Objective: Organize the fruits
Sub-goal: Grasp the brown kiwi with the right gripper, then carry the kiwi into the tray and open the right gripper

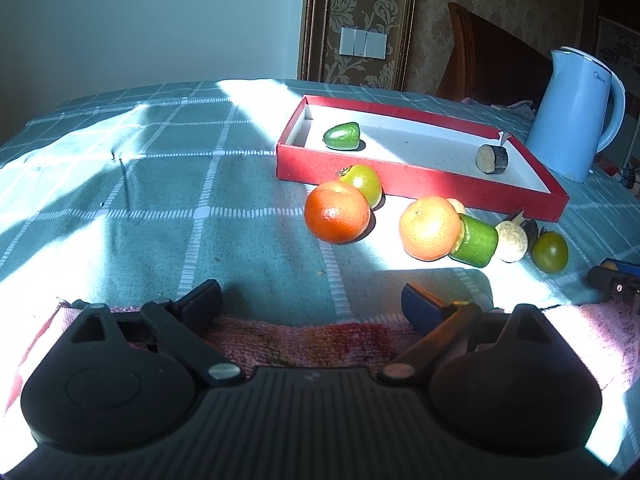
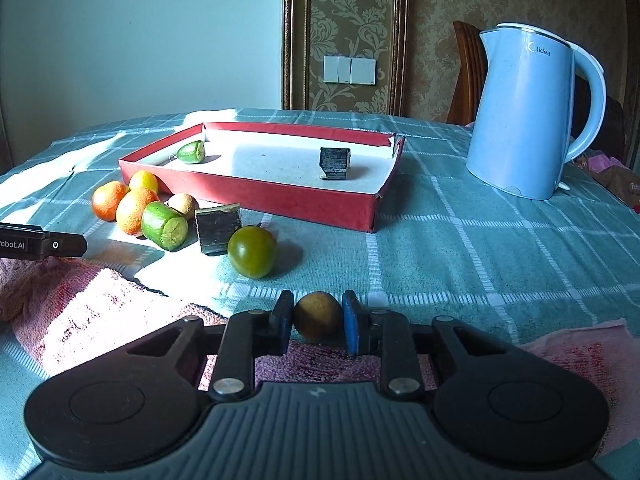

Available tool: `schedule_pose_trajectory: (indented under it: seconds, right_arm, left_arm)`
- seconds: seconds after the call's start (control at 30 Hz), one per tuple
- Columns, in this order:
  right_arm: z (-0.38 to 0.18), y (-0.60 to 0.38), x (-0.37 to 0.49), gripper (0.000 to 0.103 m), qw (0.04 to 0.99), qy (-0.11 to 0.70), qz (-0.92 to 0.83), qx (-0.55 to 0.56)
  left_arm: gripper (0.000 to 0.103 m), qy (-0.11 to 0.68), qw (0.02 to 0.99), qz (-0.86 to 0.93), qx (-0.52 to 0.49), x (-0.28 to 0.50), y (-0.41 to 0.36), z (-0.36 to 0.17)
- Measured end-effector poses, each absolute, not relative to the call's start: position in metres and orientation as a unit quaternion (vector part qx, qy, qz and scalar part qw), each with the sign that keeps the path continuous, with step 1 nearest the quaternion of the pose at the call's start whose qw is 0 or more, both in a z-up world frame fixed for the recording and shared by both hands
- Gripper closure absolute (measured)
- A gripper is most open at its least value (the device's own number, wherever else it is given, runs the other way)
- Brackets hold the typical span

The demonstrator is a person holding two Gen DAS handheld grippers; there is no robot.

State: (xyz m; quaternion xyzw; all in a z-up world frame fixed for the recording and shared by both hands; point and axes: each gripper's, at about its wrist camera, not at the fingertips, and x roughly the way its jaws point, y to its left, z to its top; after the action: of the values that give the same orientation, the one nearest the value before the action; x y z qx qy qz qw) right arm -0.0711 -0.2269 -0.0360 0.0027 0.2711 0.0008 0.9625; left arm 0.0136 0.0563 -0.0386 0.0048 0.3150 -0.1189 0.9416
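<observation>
- A small brown fruit (image 2: 318,316) sits clamped between the right gripper (image 2: 317,318) fingers, low over the pink towel (image 2: 80,300) at the table's near edge.
- The left gripper (image 1: 310,300) is spread wide, holding nothing.
- Oranges (image 1: 337,211) and a green tomato (image 2: 252,252) lie on the checked cloth (just outside the box).
- The red tray (image 2: 280,198) holds a green piece (image 2: 192,152) and a dark chunk (image 2: 335,163).

Lighting: hard sunlight patches across the teal checked tablecloth (image 1: 168,184), long dark shadows, glare near foreground; fisheye bending at edges; focus sharp.
</observation>
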Motion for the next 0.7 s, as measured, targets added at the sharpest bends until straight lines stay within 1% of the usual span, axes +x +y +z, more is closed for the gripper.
schedule_pose_trajectory:
  seconds: [0.23, 0.43, 0.57, 0.7]
  right_arm:
    - [-0.015, -0.220, -0.052, 0.078, 0.970, 0.243, -0.003, -0.030]
    - [0.006, -0.210, -0.010, 0.078, 0.976, 0.213, -0.006, -0.056]
    - [0.007, -0.201, 0.033, 0.078, 0.973, 0.223, -0.006, -0.060]
    - [0.000, -0.194, 0.071, 0.078, 0.966, 0.254, 0.005, -0.054]
  left_arm:
    - [0.007, 0.315, 0.942, -0.119, 0.004, 0.014, 0.056, -0.039]
    - [0.007, 0.315, 0.941, -0.120, 0.003, 0.014, 0.056, -0.039]
    - [0.007, 0.315, 0.942, -0.120, 0.002, 0.014, 0.057, -0.039]
    - [0.007, 0.315, 0.941, -0.121, 0.001, 0.014, 0.057, -0.039]
